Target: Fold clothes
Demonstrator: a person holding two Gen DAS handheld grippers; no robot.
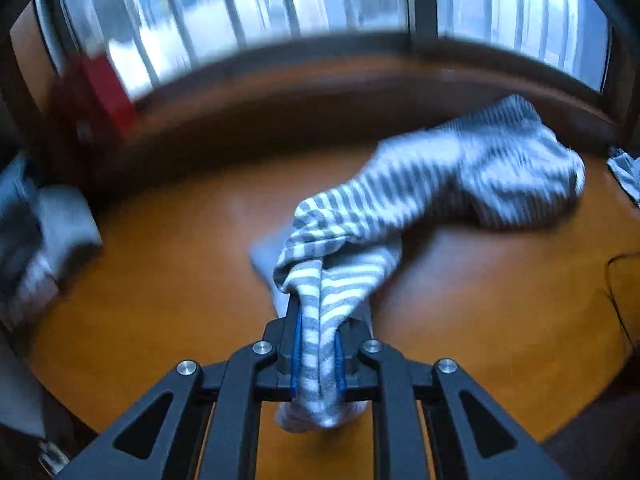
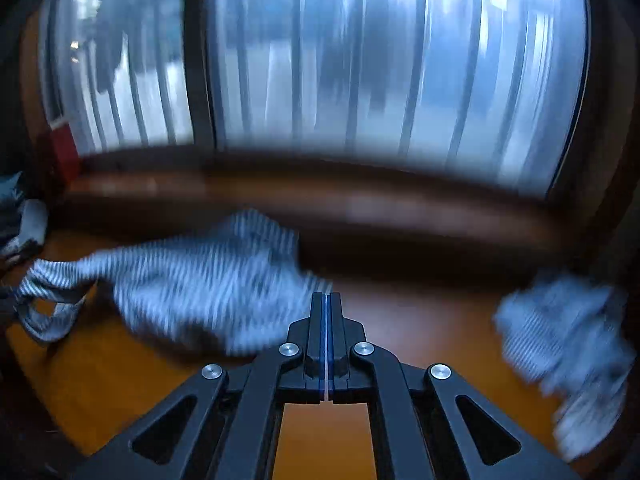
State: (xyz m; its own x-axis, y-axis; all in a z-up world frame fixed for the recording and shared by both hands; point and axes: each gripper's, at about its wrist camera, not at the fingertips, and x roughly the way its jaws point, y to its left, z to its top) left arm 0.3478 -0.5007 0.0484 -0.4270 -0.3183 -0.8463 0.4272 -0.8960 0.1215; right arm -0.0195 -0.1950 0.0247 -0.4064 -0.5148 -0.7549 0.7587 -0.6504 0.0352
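Lying on orange-brown wooden worktop (image 1: 160, 280) by big window (image 1: 240, 8): one striped garment (image 1: 460, 176), bunched. Left gripper (image 1: 318, 332) fingers clamp its end. Right gripper (image 2: 327, 320) fingers pressed together, holding nothing. Second striped pile (image 2: 568, 344) at right, blurry. Folded clothes (image 1: 60, 232) at left, cut off.

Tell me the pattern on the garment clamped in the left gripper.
Grey and white stripes on the garment, clearest in the left wrist view.

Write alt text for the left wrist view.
The left gripper has its jaws clamped on a bunched end of a grey-and-white striped garment, which trails away to the right across an orange-brown wooden table. Blurred windows fill the background.
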